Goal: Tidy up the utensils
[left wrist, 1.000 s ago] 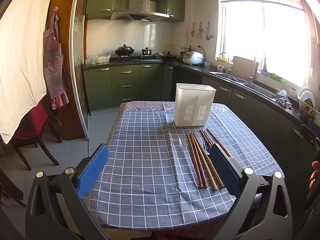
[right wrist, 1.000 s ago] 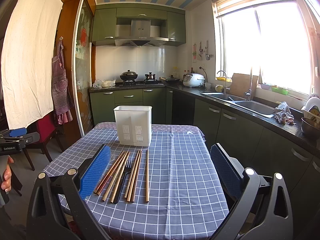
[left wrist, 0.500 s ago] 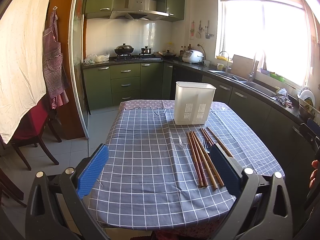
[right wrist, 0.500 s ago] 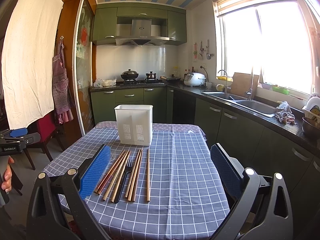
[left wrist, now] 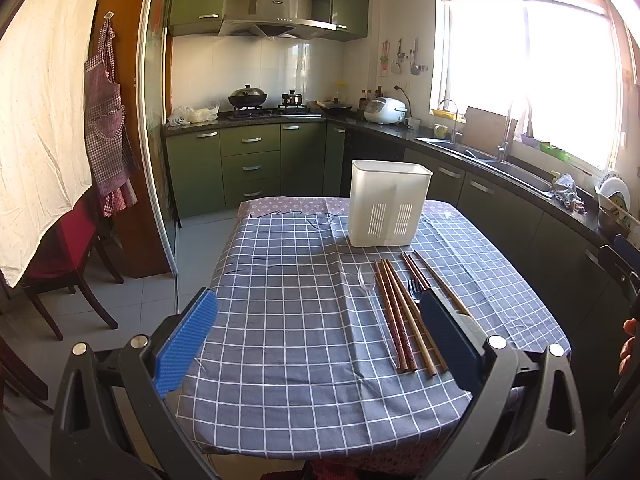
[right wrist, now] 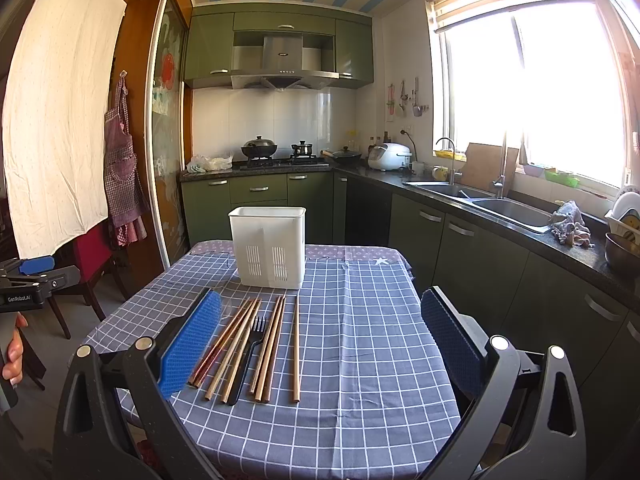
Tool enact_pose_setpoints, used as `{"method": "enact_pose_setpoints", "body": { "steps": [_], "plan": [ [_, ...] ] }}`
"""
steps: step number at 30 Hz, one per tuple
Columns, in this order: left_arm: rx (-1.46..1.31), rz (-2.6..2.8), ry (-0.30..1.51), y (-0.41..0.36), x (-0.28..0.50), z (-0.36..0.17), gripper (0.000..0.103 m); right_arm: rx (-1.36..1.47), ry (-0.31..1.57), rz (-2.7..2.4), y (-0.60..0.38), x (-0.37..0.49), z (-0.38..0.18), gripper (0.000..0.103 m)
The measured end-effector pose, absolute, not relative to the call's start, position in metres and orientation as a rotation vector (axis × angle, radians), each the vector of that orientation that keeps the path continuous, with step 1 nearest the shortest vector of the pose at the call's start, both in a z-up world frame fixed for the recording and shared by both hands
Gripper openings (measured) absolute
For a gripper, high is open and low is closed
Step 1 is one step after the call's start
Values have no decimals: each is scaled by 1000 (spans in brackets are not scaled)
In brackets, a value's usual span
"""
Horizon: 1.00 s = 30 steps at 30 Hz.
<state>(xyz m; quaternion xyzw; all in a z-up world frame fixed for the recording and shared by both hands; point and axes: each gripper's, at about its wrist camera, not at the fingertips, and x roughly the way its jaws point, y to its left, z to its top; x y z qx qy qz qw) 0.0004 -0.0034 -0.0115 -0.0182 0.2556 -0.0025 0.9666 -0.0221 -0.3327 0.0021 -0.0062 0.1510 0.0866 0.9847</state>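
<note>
A white slotted utensil holder stands upright on the far part of the checked tablecloth. In front of it lie several wooden chopsticks, a black fork and a clear plastic spoon, all side by side. My left gripper hovers open at the near table edge, left of the utensils. My right gripper is open too, above the chopsticks' near ends. Neither holds anything.
Green cabinets, a stove with pots and a sink run along the back and right. A red chair stands left of the table. The other hand-held gripper shows at the left edge of the right wrist view.
Both grippers have barely shifted; the left view tilted up slightly. Nothing on the table has moved.
</note>
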Motion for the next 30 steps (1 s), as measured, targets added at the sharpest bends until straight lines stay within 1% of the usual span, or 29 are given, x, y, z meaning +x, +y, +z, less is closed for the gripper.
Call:
{"method": "enact_pose_setpoints", "body": {
  "steps": [30],
  "plan": [
    [-36,-4,530,-2,2,-14,96,-17,319,173,-329,-16,-4,99]
  ]
}}
